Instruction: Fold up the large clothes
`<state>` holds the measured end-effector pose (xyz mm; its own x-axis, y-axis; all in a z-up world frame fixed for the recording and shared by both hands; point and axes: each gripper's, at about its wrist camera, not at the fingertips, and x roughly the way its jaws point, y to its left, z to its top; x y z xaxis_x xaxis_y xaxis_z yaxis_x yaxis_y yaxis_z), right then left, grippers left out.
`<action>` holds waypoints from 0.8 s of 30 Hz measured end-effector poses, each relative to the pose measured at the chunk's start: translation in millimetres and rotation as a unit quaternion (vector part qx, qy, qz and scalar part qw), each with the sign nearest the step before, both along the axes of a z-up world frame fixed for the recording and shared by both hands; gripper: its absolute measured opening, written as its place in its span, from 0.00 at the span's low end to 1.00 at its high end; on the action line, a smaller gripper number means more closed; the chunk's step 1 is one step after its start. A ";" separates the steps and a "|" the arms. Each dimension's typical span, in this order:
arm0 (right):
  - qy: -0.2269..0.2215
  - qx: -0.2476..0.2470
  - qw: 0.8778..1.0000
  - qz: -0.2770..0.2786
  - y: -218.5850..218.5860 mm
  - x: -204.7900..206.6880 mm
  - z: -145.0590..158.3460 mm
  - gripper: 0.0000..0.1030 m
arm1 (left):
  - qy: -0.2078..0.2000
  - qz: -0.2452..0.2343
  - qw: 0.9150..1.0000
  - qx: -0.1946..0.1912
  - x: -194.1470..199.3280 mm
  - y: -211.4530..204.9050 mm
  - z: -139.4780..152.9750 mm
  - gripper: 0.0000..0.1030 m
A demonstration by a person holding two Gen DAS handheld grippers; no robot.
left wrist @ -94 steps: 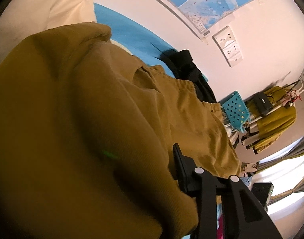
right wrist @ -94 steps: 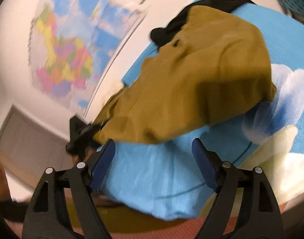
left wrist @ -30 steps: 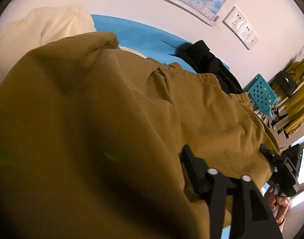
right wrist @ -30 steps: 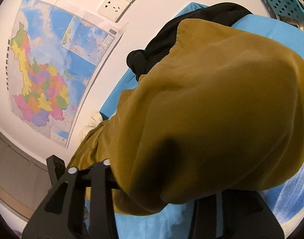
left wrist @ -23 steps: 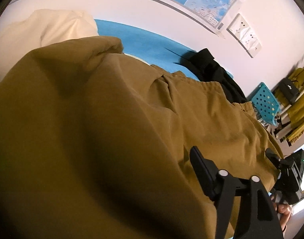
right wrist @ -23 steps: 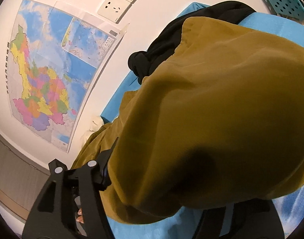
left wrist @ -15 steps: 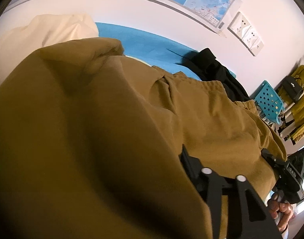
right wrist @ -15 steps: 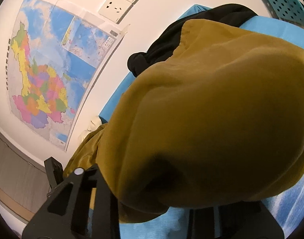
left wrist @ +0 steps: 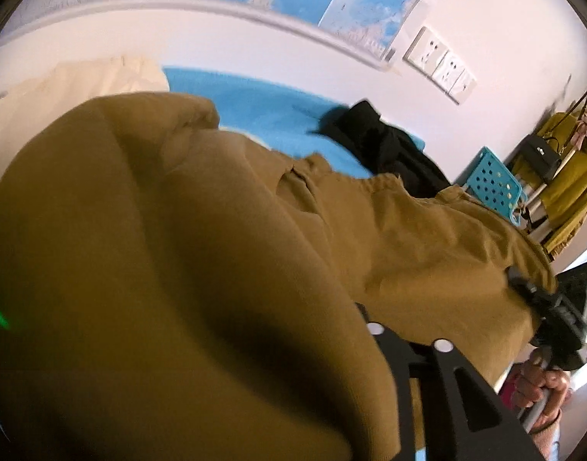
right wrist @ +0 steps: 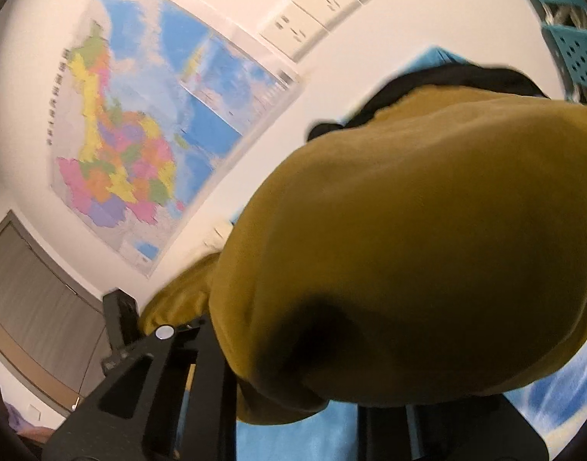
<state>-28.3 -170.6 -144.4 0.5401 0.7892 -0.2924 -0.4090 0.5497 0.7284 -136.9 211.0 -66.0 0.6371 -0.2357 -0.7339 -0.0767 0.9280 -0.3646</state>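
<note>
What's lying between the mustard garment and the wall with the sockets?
In the left wrist view, a crumpled black garment lies on the blue bedsheet between the mustard garment and the socketed wall.

Garment: a mustard-brown garment [right wrist: 408,238] bulges close to the lens, filling the centre and right.
Right gripper: the black right gripper [right wrist: 293,392] sits at the bottom, its fingers buried under the cloth, clamped on a fold.
Left gripper: the left gripper [right wrist: 120,319], black, shows far left at the garment's other end; its jaws cannot be seen.
Bed: a blue sheet [right wrist: 312,438] lies beneath.
Far side: black clothing [right wrist: 466,77] lies behind the garment.
Wall: a colourful map [right wrist: 147,146] and white sockets [right wrist: 324,4].
</note>
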 end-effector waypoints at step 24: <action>-0.105 -0.013 0.994 0.024 4.7 -6.2 46.0 0.16 | -0.045 -0.017 0.998 0.045 -1.8 -6.7 38.4 0.25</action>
<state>-34.6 -165.9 -98.4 0.5529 0.8093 -0.1982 -0.5764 0.5432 0.6105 -138.7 204.4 -27.6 0.6942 -0.1942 -0.6931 -0.0153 0.9587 -0.2839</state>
